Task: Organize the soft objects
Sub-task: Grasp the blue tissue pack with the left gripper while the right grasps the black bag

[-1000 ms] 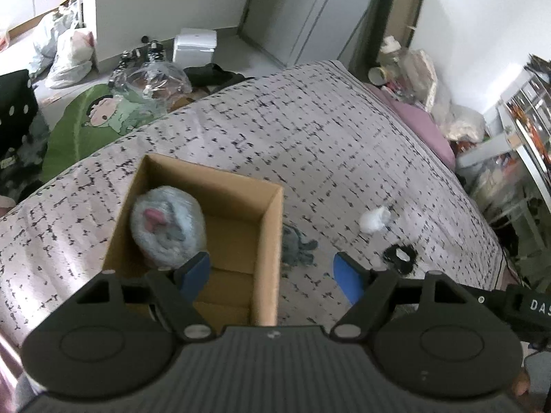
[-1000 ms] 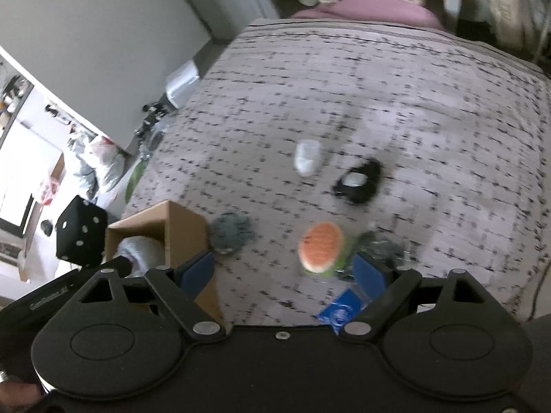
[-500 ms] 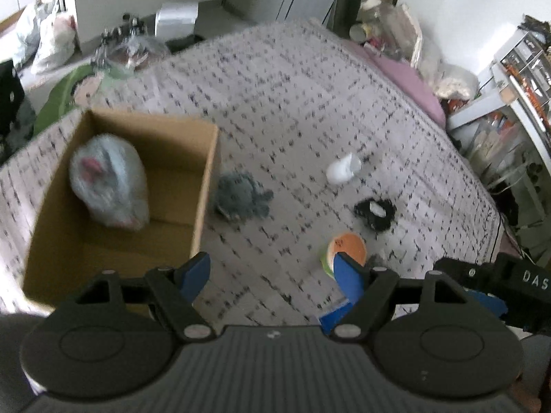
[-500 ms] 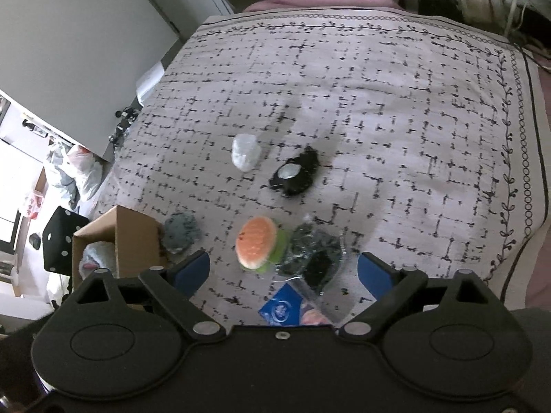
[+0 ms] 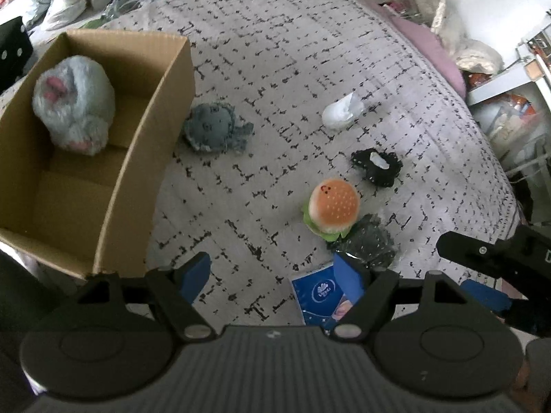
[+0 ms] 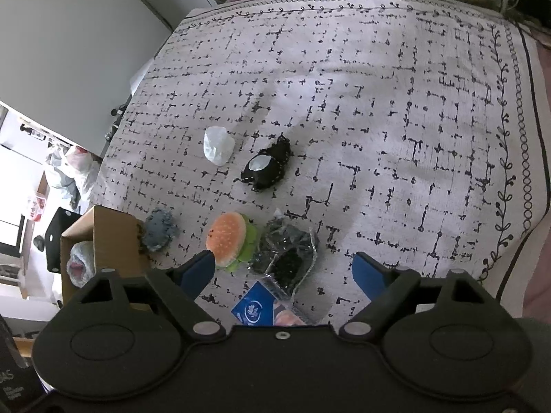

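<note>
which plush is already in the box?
The fluffy grey-blue plush with pink patches, lying inside the cardboard box. The grey octopus plush sits just outside the box wall on the bedspread; the burger plush lies farther off.

Matt corrugated cardboard box [image 5: 113, 186]

A pink pillow [image 5: 430, 44] is lying at the bed's far right edge. White bags [image 5: 65, 0] are sitting on the floor far left, near a black cube [image 5: 13, 48].
</note>
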{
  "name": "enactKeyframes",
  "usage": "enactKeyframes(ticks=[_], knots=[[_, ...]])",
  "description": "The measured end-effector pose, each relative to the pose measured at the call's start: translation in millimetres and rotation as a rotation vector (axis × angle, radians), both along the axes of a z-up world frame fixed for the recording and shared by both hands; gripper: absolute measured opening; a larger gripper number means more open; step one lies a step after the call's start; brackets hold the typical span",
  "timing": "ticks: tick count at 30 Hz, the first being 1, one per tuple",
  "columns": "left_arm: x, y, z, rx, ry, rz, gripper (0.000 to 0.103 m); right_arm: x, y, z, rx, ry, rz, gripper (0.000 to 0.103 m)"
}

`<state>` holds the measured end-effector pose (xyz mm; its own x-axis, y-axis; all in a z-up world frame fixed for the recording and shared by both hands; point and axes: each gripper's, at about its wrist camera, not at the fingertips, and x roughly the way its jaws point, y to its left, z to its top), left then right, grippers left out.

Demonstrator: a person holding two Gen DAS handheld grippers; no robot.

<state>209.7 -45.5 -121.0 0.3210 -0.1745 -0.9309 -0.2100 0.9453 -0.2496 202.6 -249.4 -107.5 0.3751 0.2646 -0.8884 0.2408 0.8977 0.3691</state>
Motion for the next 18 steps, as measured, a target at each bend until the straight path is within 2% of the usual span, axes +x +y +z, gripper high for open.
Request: enactKeyframes(ticks=[4,12,18], knots=[[0.0,-10.3,-9.2,0.026,0.010,0.029,0.077,-0.9,-6.7,-8.8,0.027,0.012,-0.014,0.083],[-2.5,-32.8,-29.4,-0.010,0.057,0.065,0.077,1.7,-15.4,-23.3,0.063,0.032,-0.024,0.082],[0.8,-49.5,-45.7,-0.009,0.088,0.069,0.077,5.8,-20.5,-34.9,0.094,0.053,-0.018,0.082]])
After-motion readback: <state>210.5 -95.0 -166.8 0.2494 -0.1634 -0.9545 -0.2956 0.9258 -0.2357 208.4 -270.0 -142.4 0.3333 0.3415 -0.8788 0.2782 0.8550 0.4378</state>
